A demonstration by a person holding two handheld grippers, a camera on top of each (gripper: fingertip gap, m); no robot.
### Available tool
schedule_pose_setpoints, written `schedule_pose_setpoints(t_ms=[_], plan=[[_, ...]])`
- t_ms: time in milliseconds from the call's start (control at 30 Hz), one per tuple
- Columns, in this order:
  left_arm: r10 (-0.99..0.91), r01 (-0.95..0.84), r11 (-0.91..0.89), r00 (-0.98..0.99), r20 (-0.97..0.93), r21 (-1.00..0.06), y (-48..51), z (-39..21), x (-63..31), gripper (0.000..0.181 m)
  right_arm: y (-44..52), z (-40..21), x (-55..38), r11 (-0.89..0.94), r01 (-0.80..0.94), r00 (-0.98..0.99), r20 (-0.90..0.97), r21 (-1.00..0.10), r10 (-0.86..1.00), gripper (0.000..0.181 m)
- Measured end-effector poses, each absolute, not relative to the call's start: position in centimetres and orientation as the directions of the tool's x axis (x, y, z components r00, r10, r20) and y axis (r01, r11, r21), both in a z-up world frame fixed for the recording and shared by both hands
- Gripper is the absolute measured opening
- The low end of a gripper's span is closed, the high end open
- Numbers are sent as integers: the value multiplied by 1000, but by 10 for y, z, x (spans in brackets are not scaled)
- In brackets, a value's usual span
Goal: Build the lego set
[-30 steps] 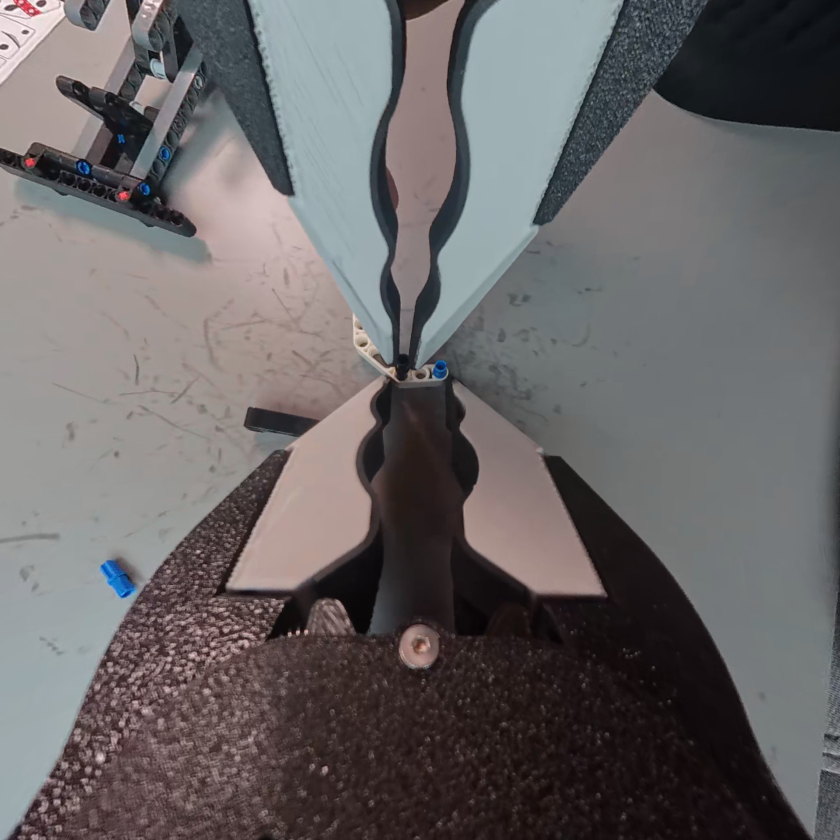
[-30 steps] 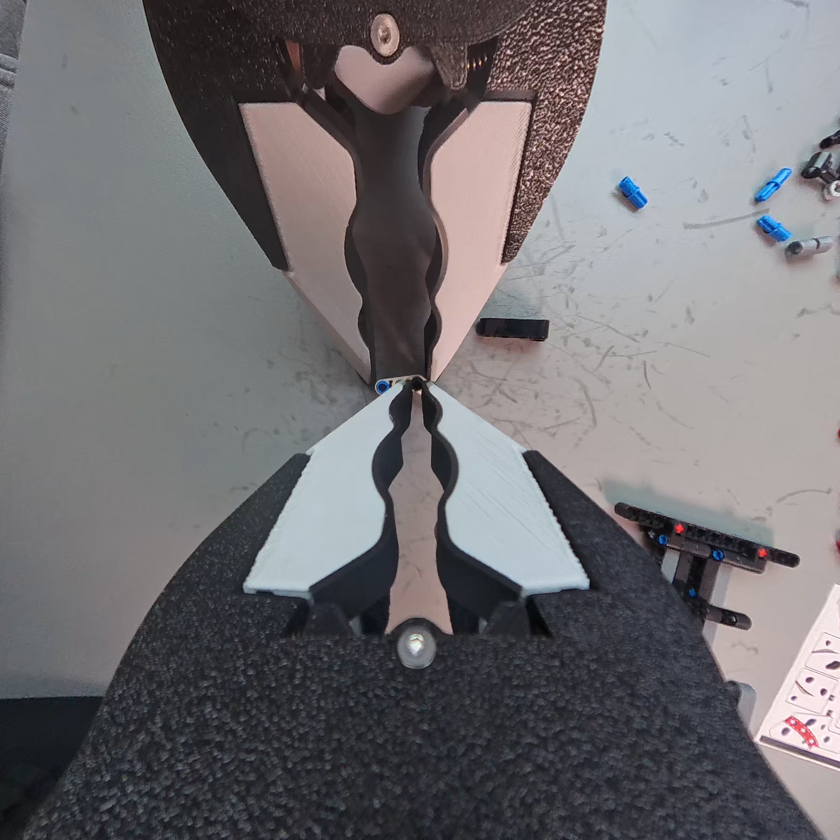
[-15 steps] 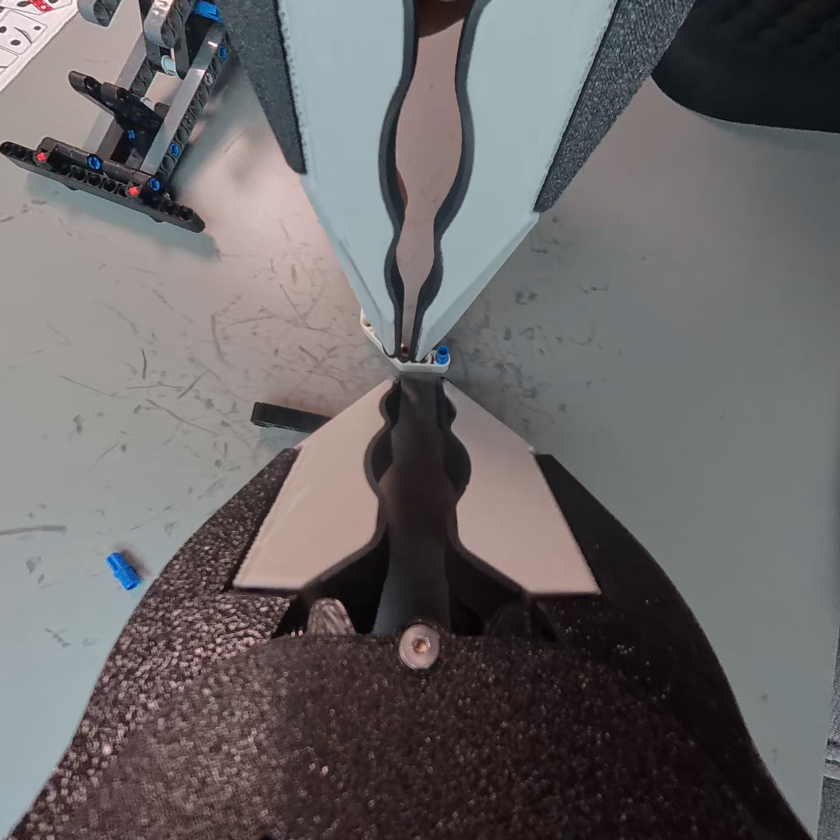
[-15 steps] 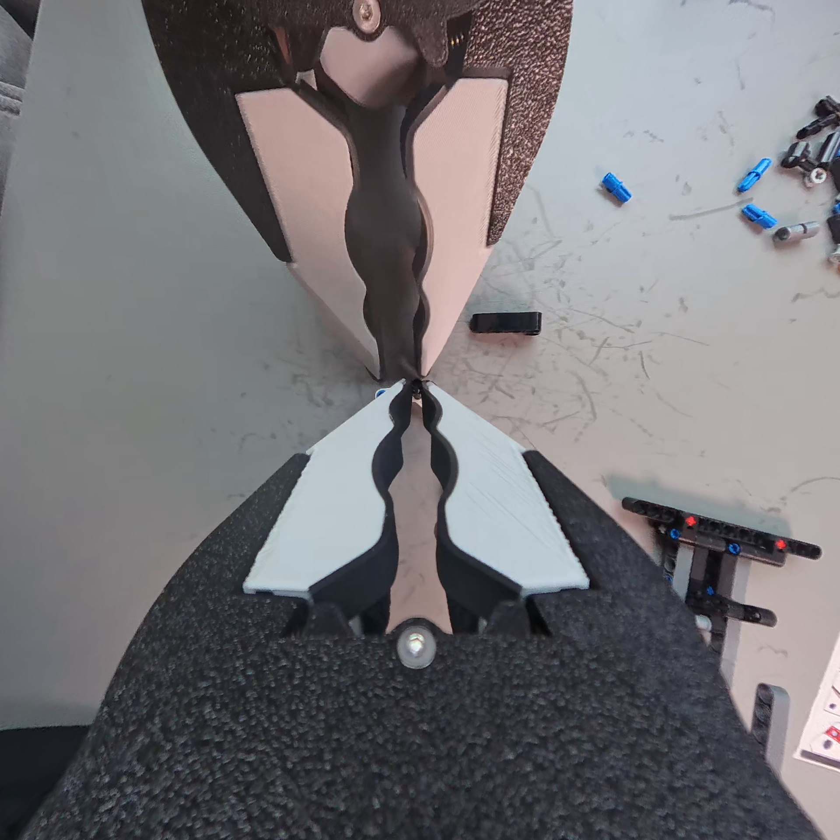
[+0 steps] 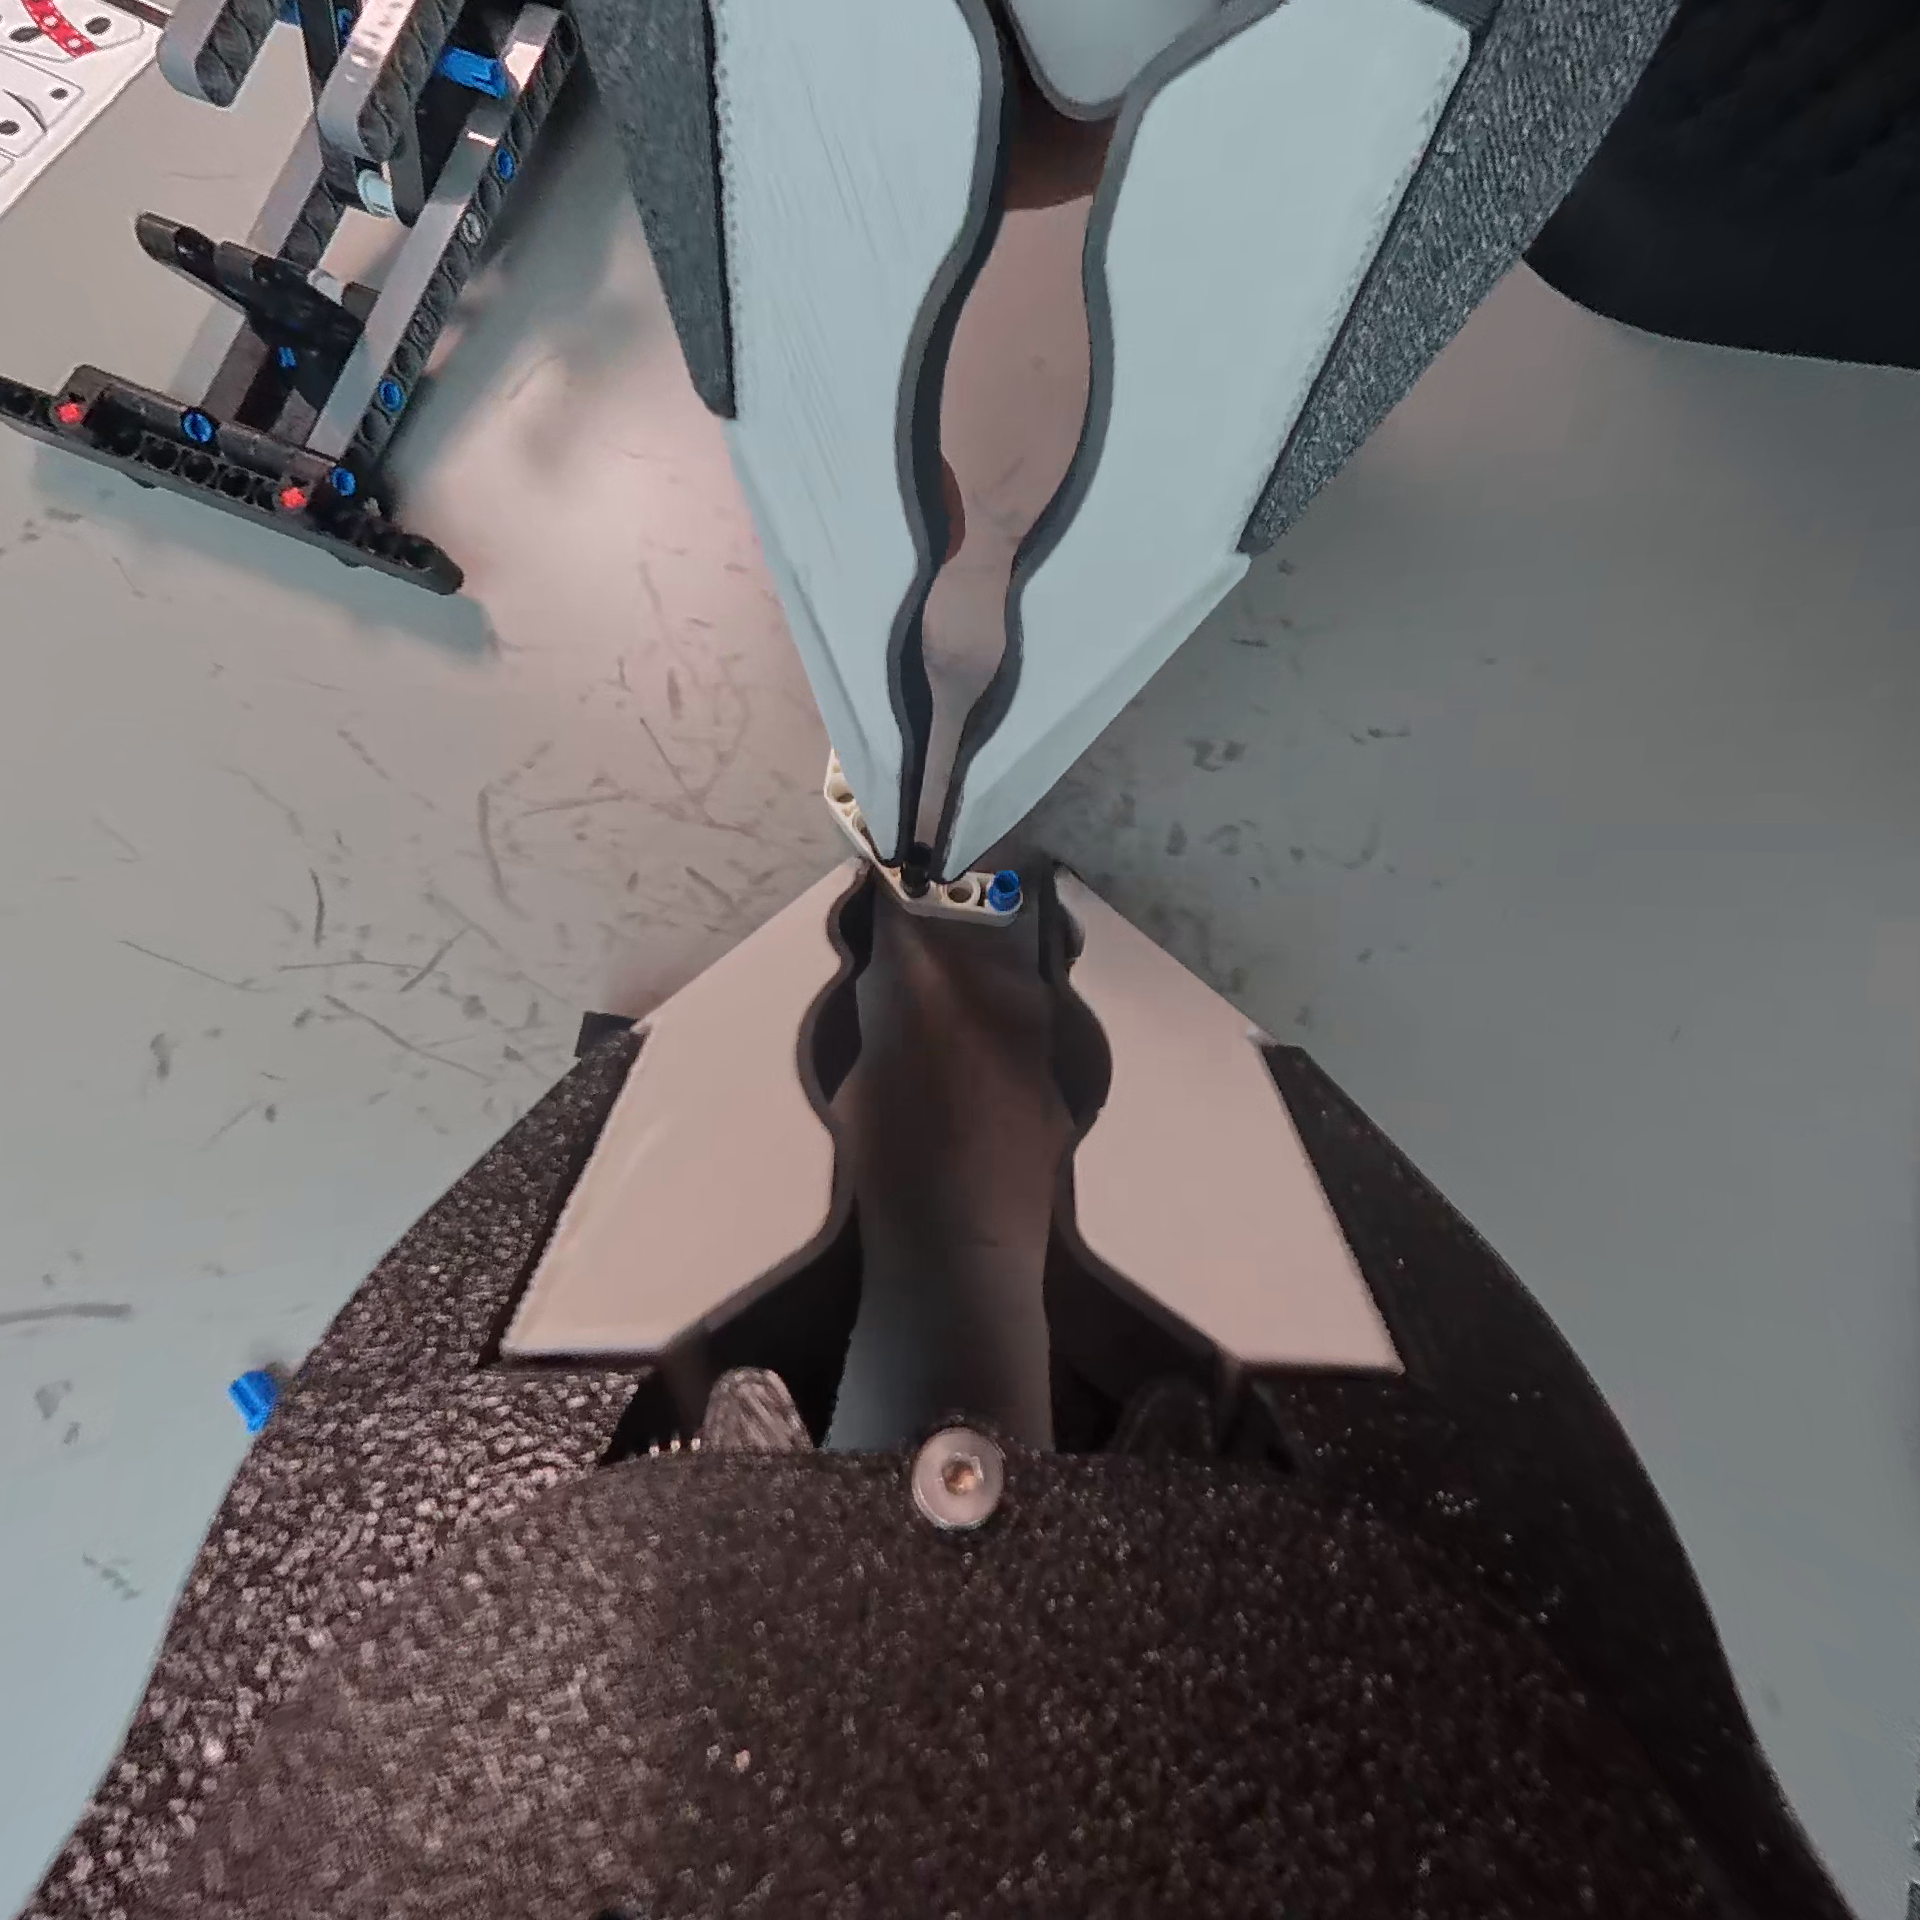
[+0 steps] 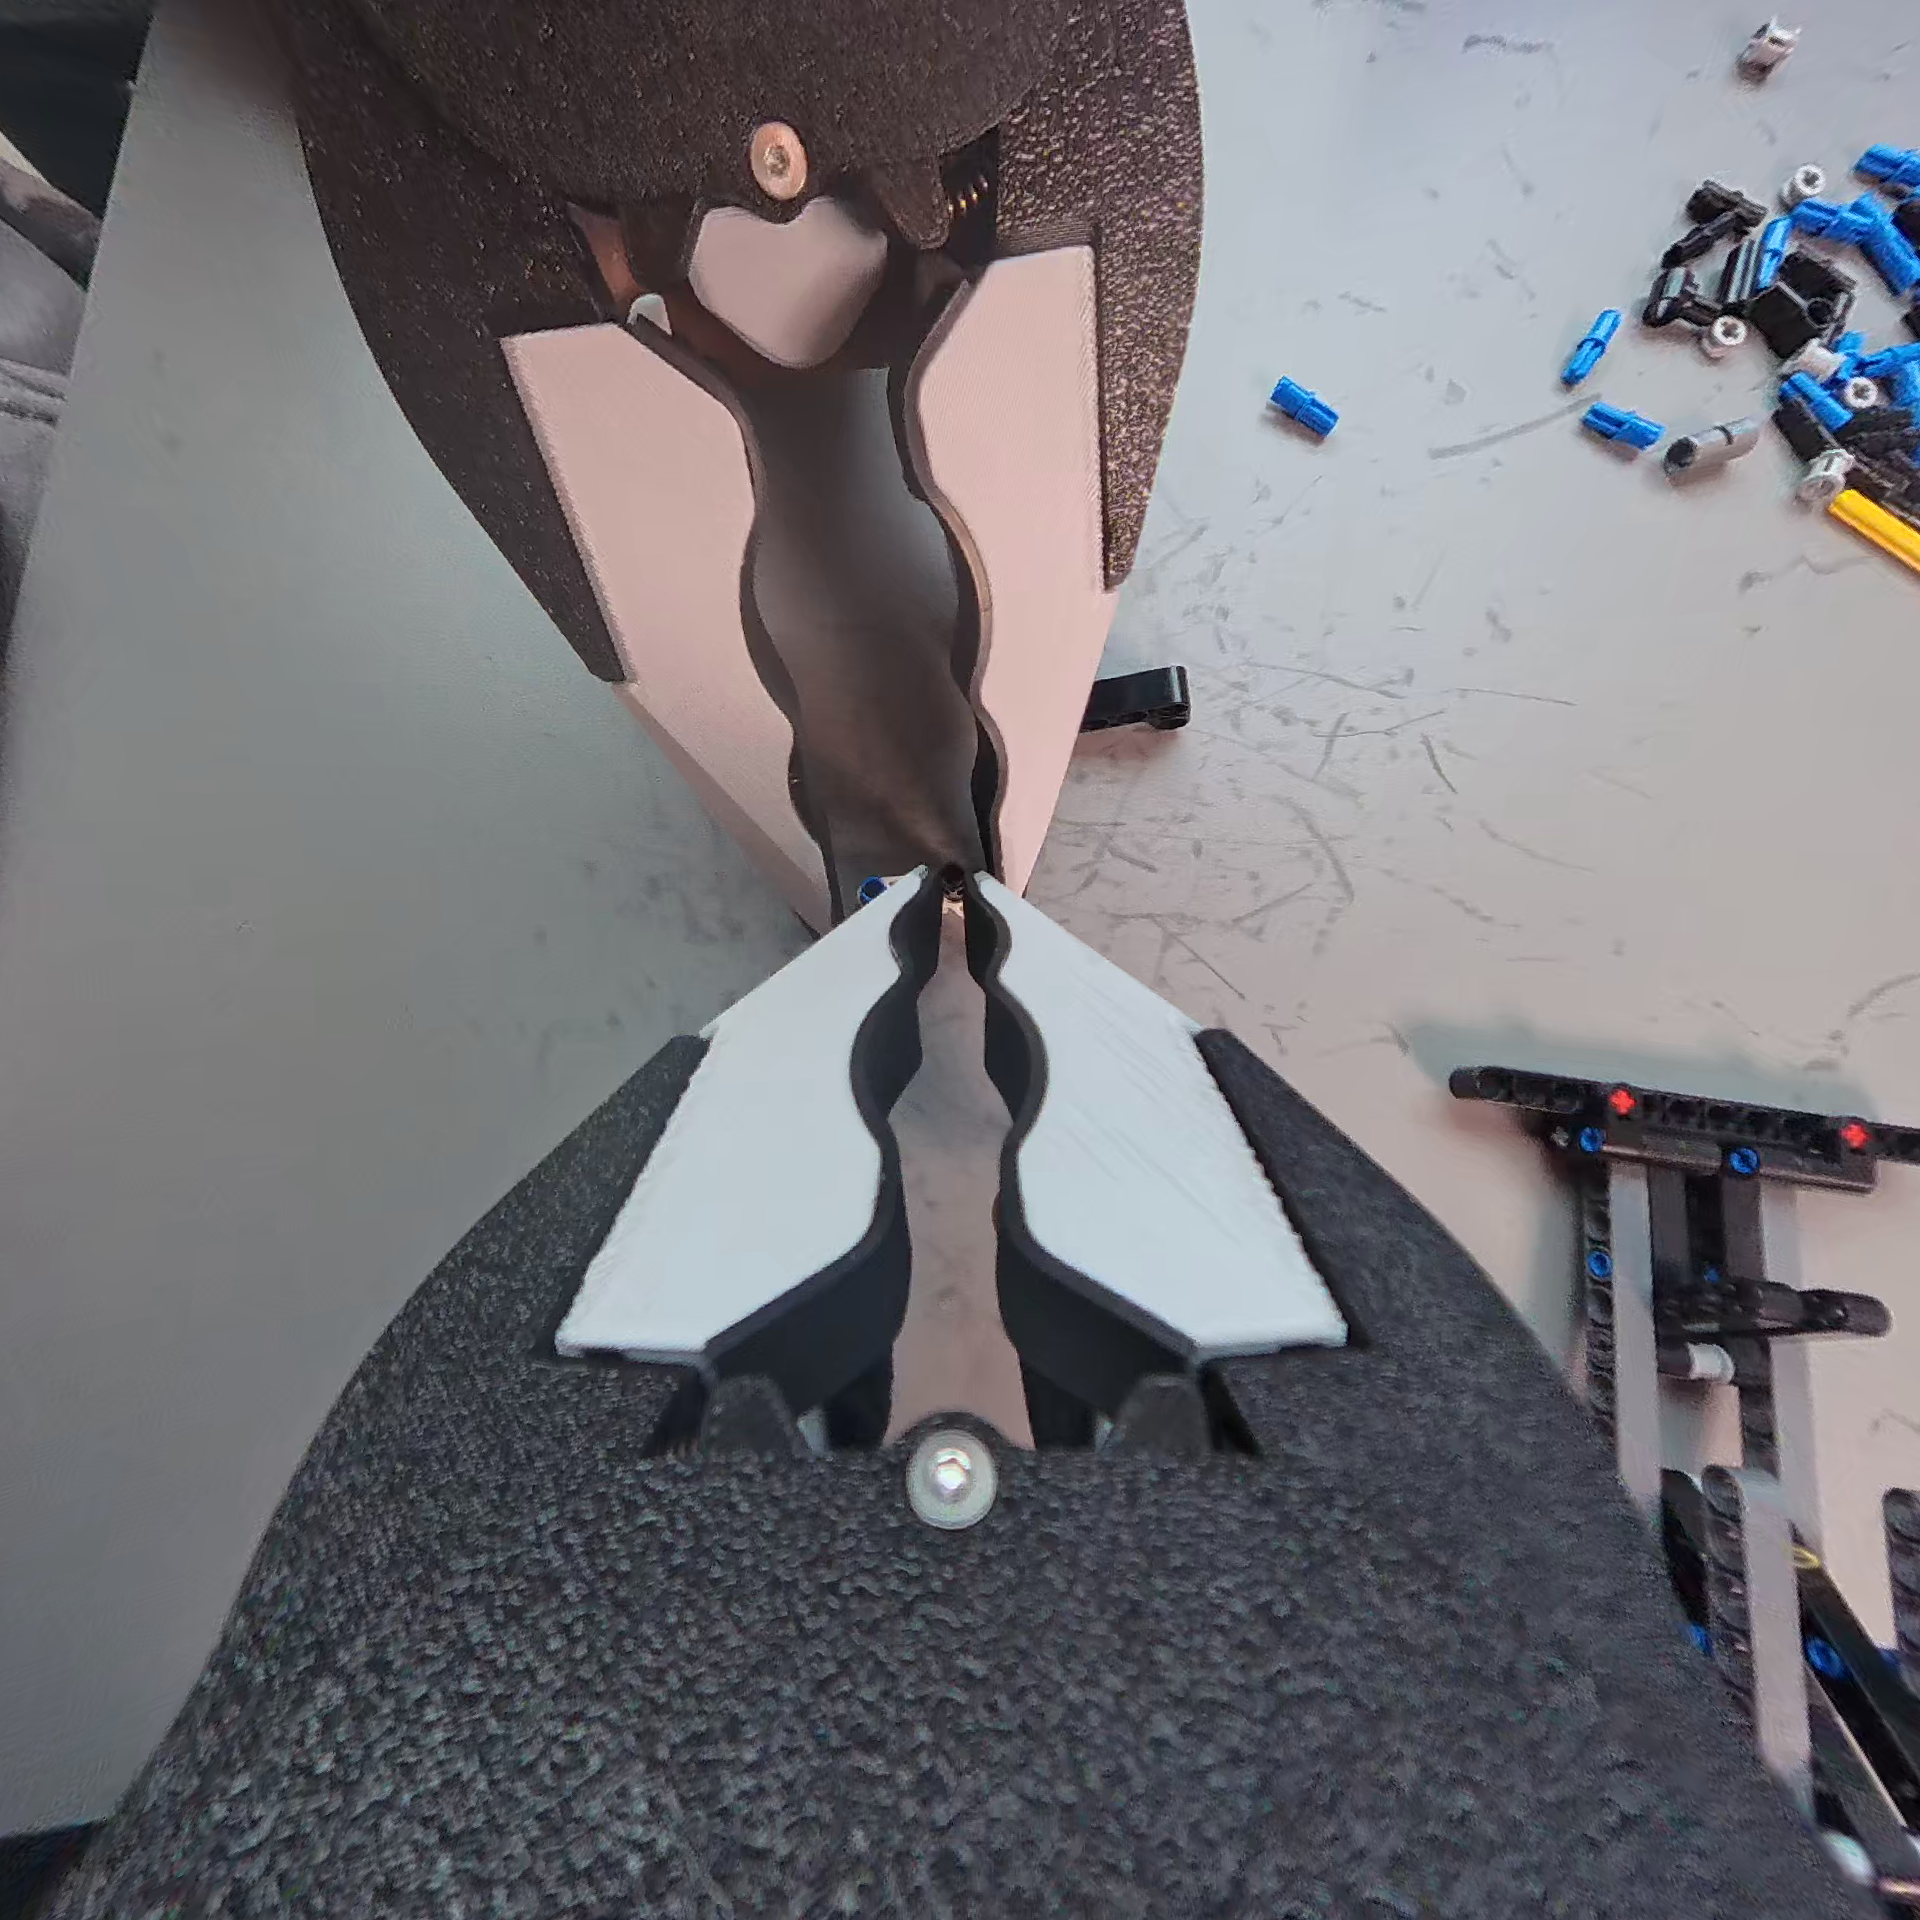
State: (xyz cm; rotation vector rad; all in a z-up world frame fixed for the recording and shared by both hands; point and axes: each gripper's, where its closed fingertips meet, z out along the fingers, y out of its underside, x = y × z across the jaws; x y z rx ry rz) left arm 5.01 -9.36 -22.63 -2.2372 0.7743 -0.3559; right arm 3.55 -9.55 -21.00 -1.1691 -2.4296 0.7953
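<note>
Lego white beam [image 5: 961, 896] sits pinched in the left gripper [image 5: 951, 904], its fingers squeezed on it, above the table [image 5: 1558, 831]. Right gripper [image 6: 951, 883] pinches a tiny black pin [image 5: 916, 868], pushing it into the beam's hole. Next: push straight. Half-built frame [image 5: 260, 343] waits farther off.

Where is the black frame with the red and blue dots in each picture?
Left wrist view: the black frame lies on the table at the upper left, beside the right gripper.
Right wrist view: the frame lies at the right edge, below the middle.
Shared landmark: the small black beam on the table, mostly hidden in the left wrist view.
</note>
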Motion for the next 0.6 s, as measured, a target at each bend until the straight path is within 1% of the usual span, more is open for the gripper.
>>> schedule_pose_setpoints(t_ms=[33, 200, 600], plan=[[-624, -423, -552, 781, 19, -719, -94, -226, 50, 30, -95, -210, 36, 520, 611, -615, 55, -597, 786, 3], [-625, -429, -547, 781, 9, -719, -94, -227, 49, 28, -94, -215, 44, 554, 648, -647, 6, -523, 763, 3], [-634, -445, -519, 773, -21, -730, -97, -224, 46, 28, -96, -212, 39, 577, 641, -661, 17, -507, 750, 3]])
